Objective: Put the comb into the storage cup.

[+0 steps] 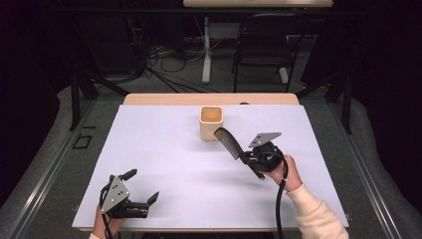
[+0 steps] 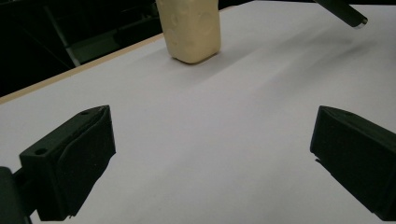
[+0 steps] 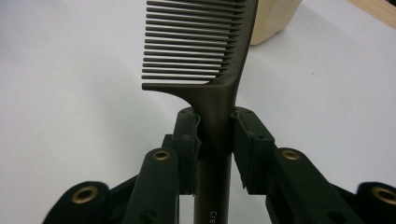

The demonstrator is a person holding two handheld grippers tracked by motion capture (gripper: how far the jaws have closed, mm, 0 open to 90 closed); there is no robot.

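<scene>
A black comb (image 1: 228,141) (image 3: 210,60) is held by its handle in my right gripper (image 1: 247,157) (image 3: 215,135), which is shut on it; the teeth end points up and toward the cup. A cream square cup (image 1: 211,122) (image 2: 190,29) (image 3: 273,21) stands upright on the white mat (image 1: 164,164), just beyond the comb's tip. My left gripper (image 1: 141,186) (image 2: 210,158) rests low at the mat's near left corner, open, with nothing between its jaws. The comb's tip (image 2: 343,10) pokes in at the top right of the left gripper view.
The wooden table edge (image 1: 209,98) runs behind the mat. Beyond it are a chair (image 1: 263,47), a table leg and cables on the floor. A cable (image 1: 281,199) trails from the right gripper over the near mat.
</scene>
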